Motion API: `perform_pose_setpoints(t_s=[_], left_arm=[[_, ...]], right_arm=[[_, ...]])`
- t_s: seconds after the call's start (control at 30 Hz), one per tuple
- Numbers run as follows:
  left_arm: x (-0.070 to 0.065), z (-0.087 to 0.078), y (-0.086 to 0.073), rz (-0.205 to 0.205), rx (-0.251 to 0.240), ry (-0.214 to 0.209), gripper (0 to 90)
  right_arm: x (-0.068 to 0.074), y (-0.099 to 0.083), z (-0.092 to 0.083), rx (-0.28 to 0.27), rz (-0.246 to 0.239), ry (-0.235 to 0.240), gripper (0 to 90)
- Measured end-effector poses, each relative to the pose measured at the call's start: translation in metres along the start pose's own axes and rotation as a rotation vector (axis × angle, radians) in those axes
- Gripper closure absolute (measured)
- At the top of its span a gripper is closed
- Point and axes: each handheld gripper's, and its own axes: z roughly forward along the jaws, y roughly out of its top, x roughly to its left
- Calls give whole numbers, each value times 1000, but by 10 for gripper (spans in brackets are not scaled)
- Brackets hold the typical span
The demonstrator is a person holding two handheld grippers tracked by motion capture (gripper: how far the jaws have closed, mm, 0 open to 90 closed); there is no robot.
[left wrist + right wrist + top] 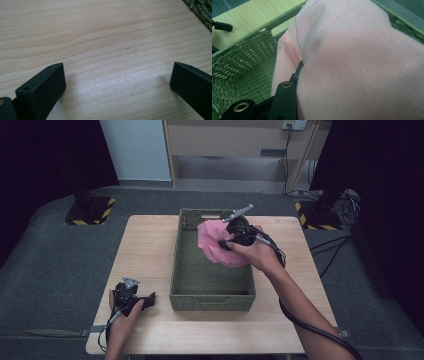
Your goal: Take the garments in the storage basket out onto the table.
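Observation:
A pink cloth [216, 244] hangs bunched over the right side of the green woven basket [186, 270], with my right gripper [231, 239] shut on it. In the right gripper view the pink cloth [352, 65] drapes over the jaws, and one black finger [284, 100] shows beside it above the basket's wall [239, 62]. My left gripper [149, 299] rests on the wooden table [145, 250] at the front left, pointing toward the basket. Its jaws stand wide open over bare wood [112, 50] in the left gripper view, with nothing between them.
The basket sits in the middle of the table, its front wall [212, 302] near the front edge. A corner of the basket [200, 10] shows at the top right of the left gripper view. Black stands with striped bases [90, 210] flank the table on the grey floor.

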Motion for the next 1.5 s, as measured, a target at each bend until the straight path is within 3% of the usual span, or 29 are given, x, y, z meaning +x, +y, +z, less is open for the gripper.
perform_pose_setpoints(t_s=[0.7,1.5], left_arm=[[0,0,0,0,0,0,0],[0,0,0,-1,-1,0,0]], right_arm=[[-14,-8,-28,-3,-2,2,576],[-50,-28,-68,10,44,-52,572]])
